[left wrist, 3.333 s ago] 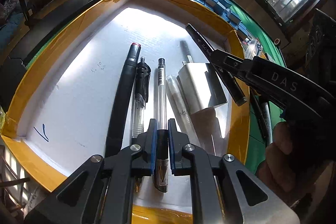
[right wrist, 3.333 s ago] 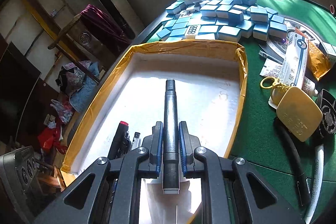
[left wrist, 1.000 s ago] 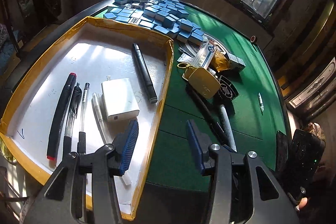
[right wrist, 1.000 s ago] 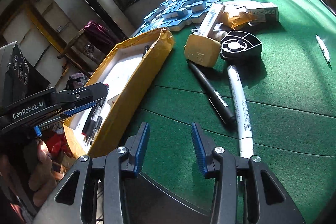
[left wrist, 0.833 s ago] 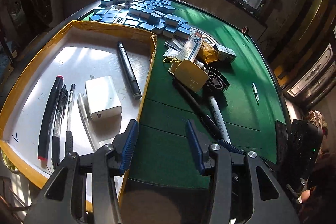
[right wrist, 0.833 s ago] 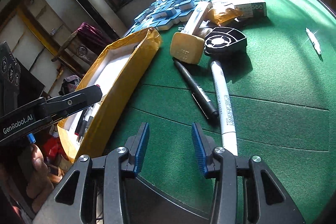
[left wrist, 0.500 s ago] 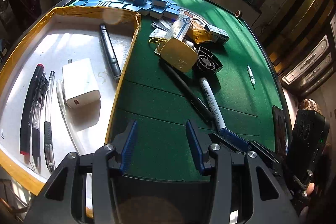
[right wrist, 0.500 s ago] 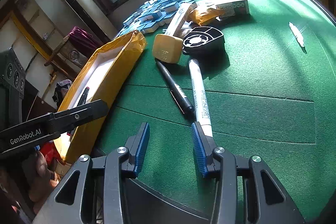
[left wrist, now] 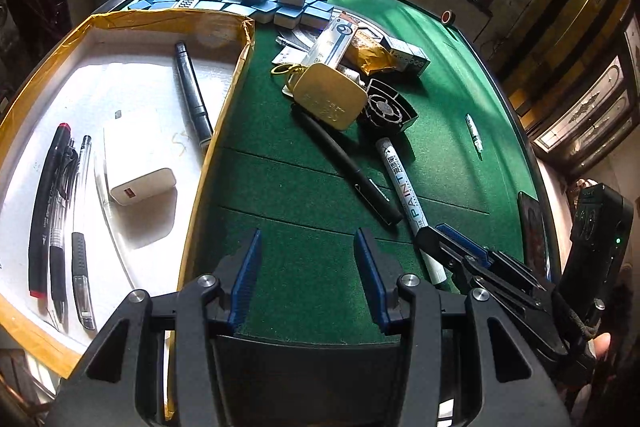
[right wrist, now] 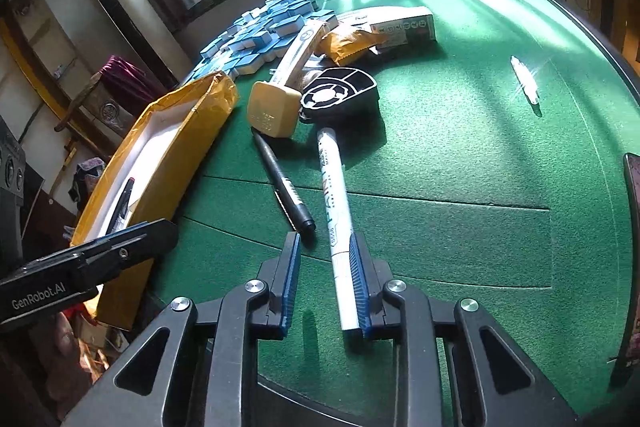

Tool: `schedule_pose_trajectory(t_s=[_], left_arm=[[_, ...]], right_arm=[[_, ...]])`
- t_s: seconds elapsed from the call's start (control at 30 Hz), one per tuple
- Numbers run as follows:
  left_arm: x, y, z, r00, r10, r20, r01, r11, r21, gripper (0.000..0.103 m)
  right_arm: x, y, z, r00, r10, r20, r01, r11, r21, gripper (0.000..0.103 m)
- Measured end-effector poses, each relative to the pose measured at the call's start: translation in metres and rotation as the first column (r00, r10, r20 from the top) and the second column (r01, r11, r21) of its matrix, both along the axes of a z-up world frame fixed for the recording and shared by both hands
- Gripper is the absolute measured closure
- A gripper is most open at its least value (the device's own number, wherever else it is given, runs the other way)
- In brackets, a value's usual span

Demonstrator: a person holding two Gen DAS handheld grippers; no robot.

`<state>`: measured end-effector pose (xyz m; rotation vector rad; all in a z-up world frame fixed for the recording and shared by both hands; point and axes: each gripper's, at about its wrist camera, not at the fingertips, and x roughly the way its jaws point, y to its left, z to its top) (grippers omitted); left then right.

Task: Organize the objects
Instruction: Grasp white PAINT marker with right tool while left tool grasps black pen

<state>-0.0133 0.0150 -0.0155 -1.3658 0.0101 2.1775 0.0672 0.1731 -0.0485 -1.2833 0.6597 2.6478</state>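
Both of my grippers are now hanging over the green felt (right wrist: 460, 155), away from the tray (left wrist: 132, 95) where the black marker (left wrist: 192, 95) was being set down moments ago. I am closing my right gripper (right wrist: 324, 267) on the white paint marker (right wrist: 338, 211): its tail end is lying between the narrowing jaws, against the right pad, with a gap left to the other pad, so I judge the grip not yet made. My left gripper (left wrist: 308, 271) is hovering with its jaws wide and nothing between them. A black pen (right wrist: 286, 189) is lying just ahead and left of the right jaws. Next I am needing a firm squeeze, then a lift toward the tray without nudging that pen
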Motion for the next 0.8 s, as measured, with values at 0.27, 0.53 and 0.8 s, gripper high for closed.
schedule_pose_trajectory(t_s=[0.27, 0.53, 0.8], left_arm=[[-0.013, 0.030, -0.001, 0.998, -0.049, 0.040, 0.048, 0.999, 0.010, 0.058], [-0.034, 0.062, -0.020, 0.994, -0.046, 0.096, 0.048, 0.999, -0.019, 0.058], [-0.038, 0.085, -0.028, 0.997, -0.028, 0.074, 0.036, 0.995, -0.095, 0.058]], right_arm=[[0.004, -0.005, -0.006, 0.999, -0.004, 0.042, 0.000, 0.997, 0.081, 0.090], [0.011, 0.001, -0.008, 1.000, -0.004, 0.028, 0.003, 0.999, 0.032, 0.090], [0.016, 0.003, -0.008, 0.999, 0.013, 0.029, -0.013, 1.000, 0.009, 0.090]])
